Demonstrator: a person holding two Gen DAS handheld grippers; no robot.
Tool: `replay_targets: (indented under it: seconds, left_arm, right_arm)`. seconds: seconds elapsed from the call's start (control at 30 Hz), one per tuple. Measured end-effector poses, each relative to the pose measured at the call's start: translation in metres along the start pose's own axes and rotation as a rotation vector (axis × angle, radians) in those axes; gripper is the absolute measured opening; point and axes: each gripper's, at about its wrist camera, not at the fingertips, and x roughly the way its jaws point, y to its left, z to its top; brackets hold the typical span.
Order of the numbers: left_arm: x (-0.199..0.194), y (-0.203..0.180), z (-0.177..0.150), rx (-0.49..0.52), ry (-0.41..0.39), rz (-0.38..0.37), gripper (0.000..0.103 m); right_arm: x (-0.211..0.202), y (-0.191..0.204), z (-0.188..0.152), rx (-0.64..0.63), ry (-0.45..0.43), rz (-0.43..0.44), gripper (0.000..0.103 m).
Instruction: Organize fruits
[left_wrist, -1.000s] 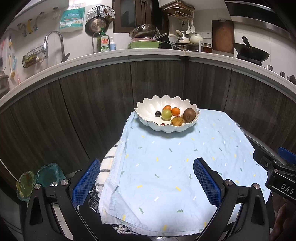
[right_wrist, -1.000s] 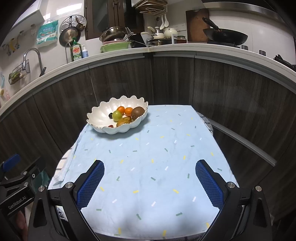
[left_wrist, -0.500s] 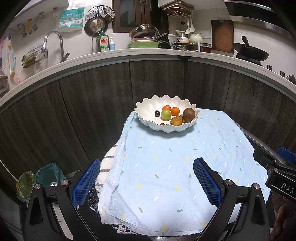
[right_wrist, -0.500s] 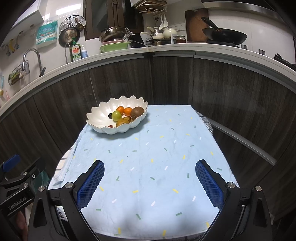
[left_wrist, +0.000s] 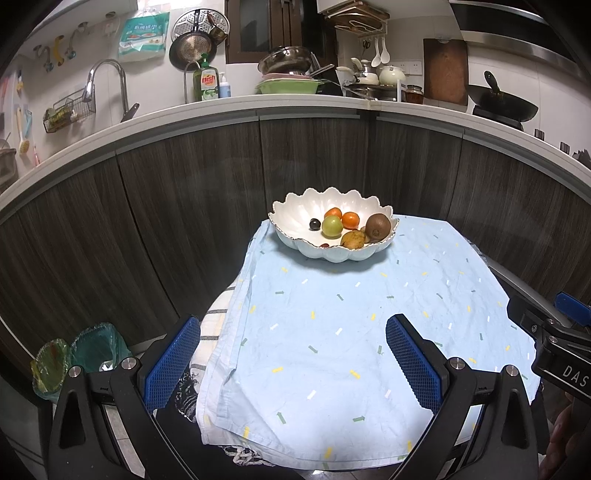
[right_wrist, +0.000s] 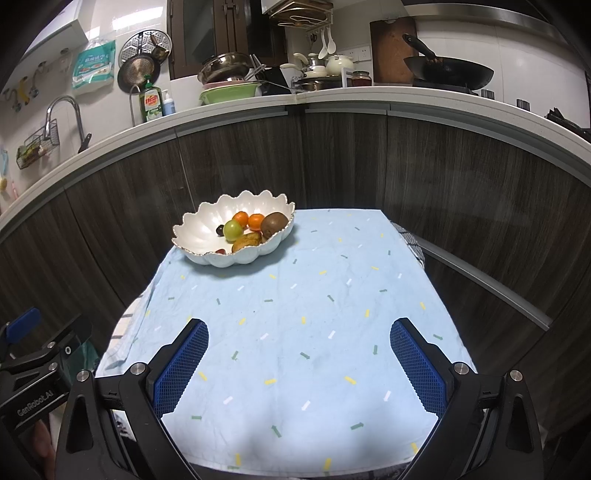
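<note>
A white scalloped bowl (left_wrist: 295, 214) stands at the far left of a light blue cloth (left_wrist: 332, 314); it also shows in the right wrist view (right_wrist: 199, 232). It holds a kiwi (left_wrist: 378, 226), two small oranges (left_wrist: 350, 220), a green fruit (left_wrist: 331, 225), a yellow-brown fruit (left_wrist: 352, 239) and a dark grape (left_wrist: 314, 223). My left gripper (left_wrist: 291, 363) is open and empty over the near left edge. My right gripper (right_wrist: 299, 363) is open and empty over the near edge. Both are well short of the bowl.
Dark wood cabinet fronts (left_wrist: 184, 206) curve behind the table under a white counter (left_wrist: 295, 103) with dishes, a wok and a sink tap. Two green-lined bins (left_wrist: 74, 354) stand on the floor at left. A striped cloth (left_wrist: 214, 321) shows under the blue one.
</note>
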Motion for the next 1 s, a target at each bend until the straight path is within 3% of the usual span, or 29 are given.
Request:
replay_targets:
  seconds: [1.0]
  left_arm:
    - [0.0013,-0.0044,-0.0070,0.009,0.022,-0.014,0.102]
  right_arm:
    - [0.0027,-0.0046,-0.0009,0.003,0.007,0.000,0.100]
